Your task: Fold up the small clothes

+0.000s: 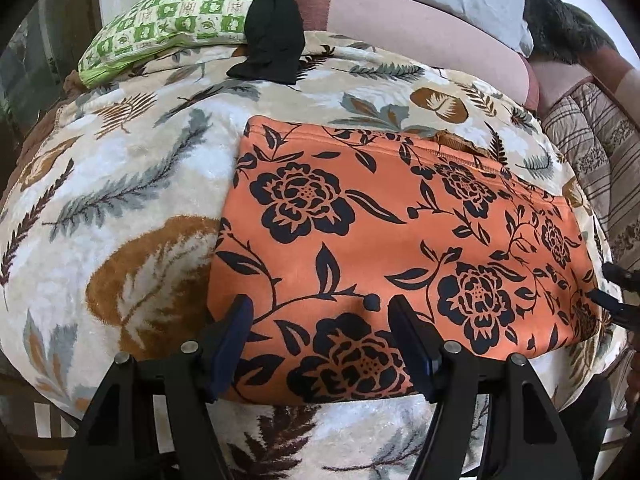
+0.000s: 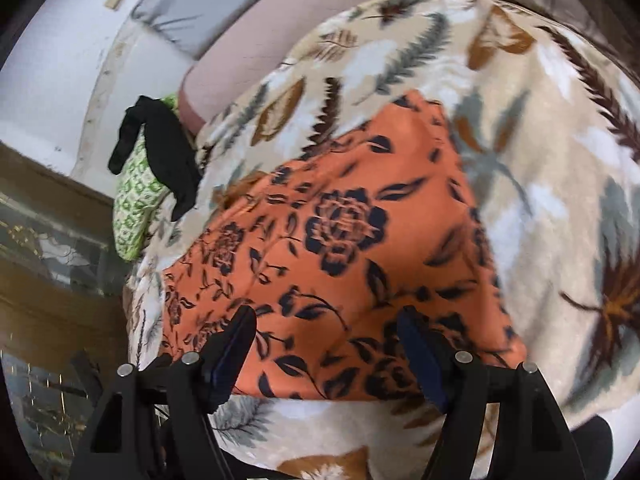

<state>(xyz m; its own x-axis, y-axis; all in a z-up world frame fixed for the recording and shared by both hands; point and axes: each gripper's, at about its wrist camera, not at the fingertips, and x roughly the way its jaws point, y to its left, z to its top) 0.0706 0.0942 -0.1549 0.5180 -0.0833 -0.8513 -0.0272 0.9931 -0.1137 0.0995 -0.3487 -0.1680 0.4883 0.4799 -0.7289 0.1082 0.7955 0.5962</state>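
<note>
Orange floral garment (image 1: 400, 240) flat on the leaf-print blanket (image 1: 120, 208) of a bed, already doubled into a rough rectangle, near edge toward both tools. Left tool (image 1: 320, 344) released, jaws spread over the near left corner, nothing gripped. Right tool (image 2: 326, 356) likewise released, jaws wide above the near edge, cloth below but not pinched. Likely step in hand: grip for the next fold. For a clean result: lower each tool onto the near edge, pinch all layers together, lift evenly, carry toward the far hem, keep corners aligned, avoid catching blanket pile. Risk: only the top layer taken, fold slipping open. Left view only: the whole far hem with a small tan opening, striped bedding (image 1: 592, 168) at right, the right tool's tips at the frame edge. Right view only: dark wooden furniture (image 2: 52, 248) beside the bed; heavy blur on the print. Both views: green checked pillow (image 1: 168, 20) and black cloth (image 1: 272, 36), well apart from the garment.
</note>
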